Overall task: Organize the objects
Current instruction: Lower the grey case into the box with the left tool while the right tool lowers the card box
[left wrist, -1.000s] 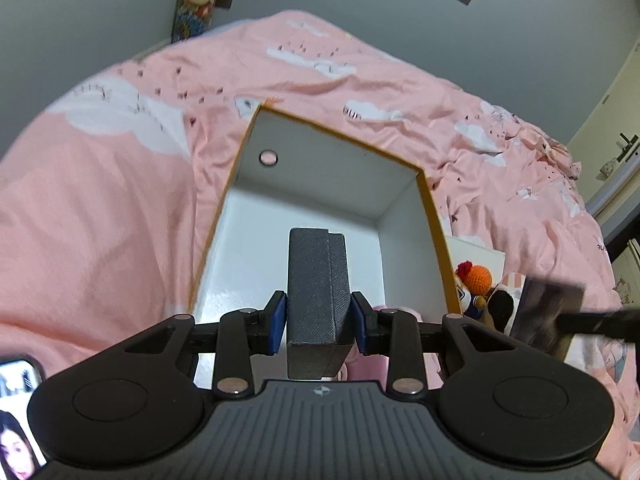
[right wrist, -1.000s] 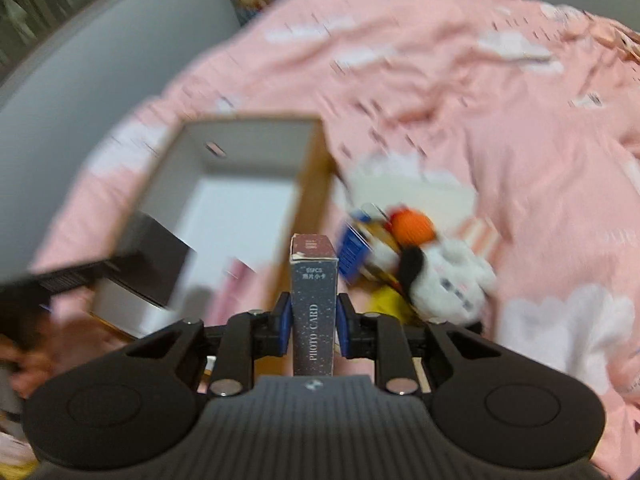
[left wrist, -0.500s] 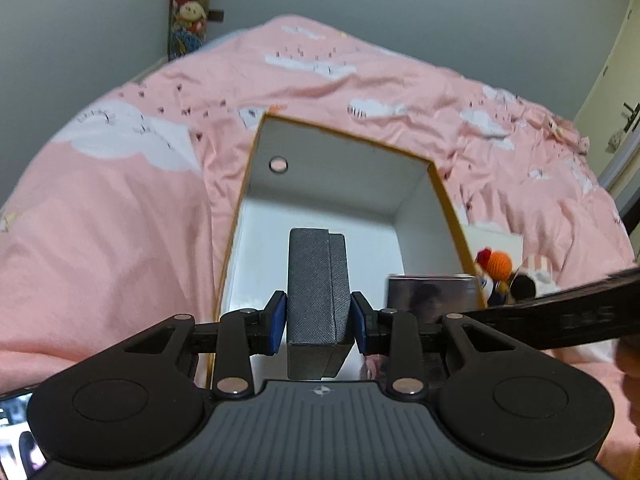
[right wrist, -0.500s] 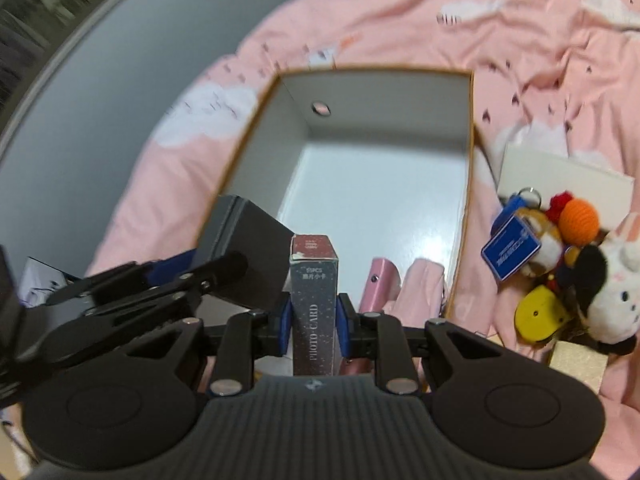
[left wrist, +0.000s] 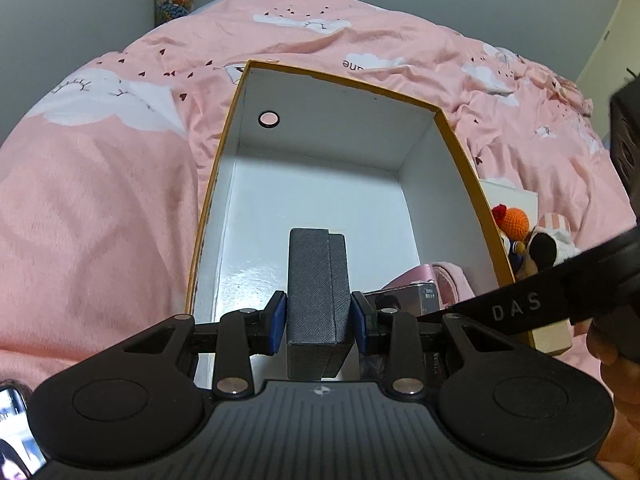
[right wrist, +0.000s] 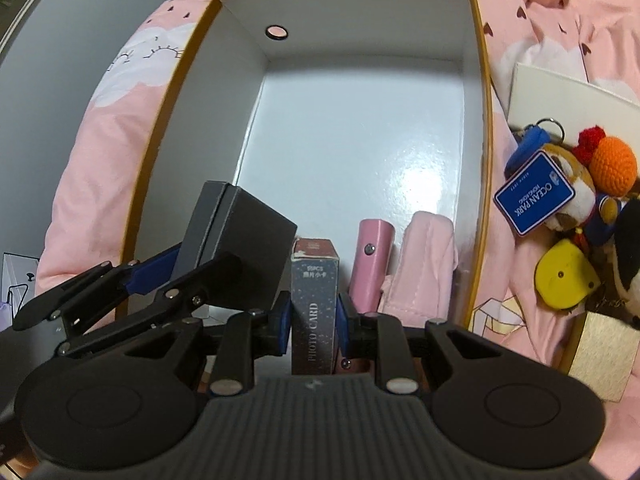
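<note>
An open orange-rimmed cardboard box [left wrist: 448, 120] with a white inside lies on the pink bed; it also shows in the right wrist view [right wrist: 482, 80]. My left gripper [left wrist: 318, 330] is shut on a dark grey textured box [left wrist: 316, 288] and holds it over the near left part of the open box; that box shows in the right wrist view [right wrist: 240, 240]. My right gripper [right wrist: 312, 328] is shut on a dark photo card box [right wrist: 314, 304], held at the near end of the open box beside a pink tube [right wrist: 372, 256] and a pink pouch [right wrist: 428, 260].
Right of the box lie a blue Ocean Park tag [right wrist: 534, 198], plush toys with an orange ball [right wrist: 614, 164], a yellow tape measure [right wrist: 566, 276], a white card [right wrist: 560, 96] and a gold box [right wrist: 604, 352]. A phone [left wrist: 16, 440] lies at the lower left.
Both grippers have moved forward and down toward the open box with their loads. The right gripper has swung left from the toys to the box's near end.
</note>
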Motion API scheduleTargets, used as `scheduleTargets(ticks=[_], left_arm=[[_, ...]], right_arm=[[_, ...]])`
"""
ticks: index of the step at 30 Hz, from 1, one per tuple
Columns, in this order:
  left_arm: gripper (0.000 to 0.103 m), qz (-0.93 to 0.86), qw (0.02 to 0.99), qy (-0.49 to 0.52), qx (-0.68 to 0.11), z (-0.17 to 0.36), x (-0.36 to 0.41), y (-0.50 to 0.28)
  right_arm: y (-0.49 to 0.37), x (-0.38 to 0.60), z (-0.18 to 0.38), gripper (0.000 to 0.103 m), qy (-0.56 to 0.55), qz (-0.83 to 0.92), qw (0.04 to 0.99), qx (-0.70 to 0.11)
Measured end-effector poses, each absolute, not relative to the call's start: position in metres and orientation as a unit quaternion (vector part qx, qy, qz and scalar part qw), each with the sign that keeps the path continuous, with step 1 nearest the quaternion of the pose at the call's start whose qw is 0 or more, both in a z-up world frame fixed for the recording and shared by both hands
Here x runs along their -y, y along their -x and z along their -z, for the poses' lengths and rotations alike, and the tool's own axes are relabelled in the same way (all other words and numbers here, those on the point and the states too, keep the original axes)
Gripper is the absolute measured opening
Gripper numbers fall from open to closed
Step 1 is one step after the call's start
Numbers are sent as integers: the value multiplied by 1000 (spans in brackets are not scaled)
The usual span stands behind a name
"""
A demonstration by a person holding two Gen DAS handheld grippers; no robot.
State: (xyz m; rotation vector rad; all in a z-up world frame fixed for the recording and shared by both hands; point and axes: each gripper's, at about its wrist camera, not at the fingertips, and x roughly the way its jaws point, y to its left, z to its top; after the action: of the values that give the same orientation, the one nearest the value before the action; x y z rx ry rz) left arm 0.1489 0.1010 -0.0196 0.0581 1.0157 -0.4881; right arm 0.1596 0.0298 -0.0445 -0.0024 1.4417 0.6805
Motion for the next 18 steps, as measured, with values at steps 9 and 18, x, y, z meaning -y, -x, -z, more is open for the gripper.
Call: scheduleTargets(ticks=[9,18], left_arm=[[38,223,855,-99,-457,6,-90,-133],[38,211,870,-86,-438,-11,-93,-128]], right_arm=[[-156,-28,49,24,6,-298,698,-651],[-154,-30,53,24,14,-299,700,-648]])
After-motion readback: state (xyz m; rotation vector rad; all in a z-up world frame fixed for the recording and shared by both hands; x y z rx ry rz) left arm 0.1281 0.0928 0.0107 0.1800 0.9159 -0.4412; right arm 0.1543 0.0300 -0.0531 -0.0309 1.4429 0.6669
